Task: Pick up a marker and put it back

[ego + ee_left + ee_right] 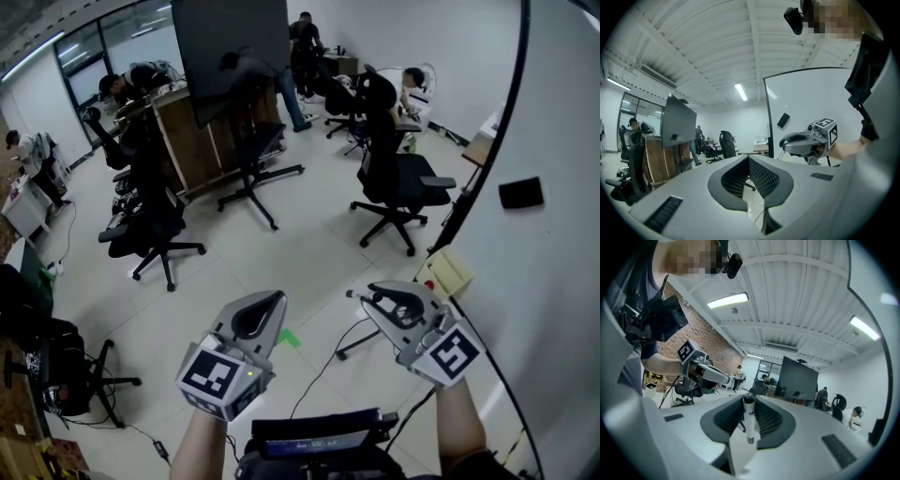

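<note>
Now the marker [748, 420]: gripped upright by the right gripper [367, 298], held level in mid-air, judged ready to be put back
Left gripper [749, 158]: jaws closed together, nothing held, kept free beside the other
Holder or tray: none is seen; only floor [309, 253] and a whiteboard [553, 281] are shown

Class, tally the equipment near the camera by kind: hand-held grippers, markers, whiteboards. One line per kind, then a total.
Grippers: 2 (left gripper, right gripper)
Markers: 1 (marker, between the right gripper's fingers)
Whiteboards: 1 (whiteboard)
Total: 4
</note>
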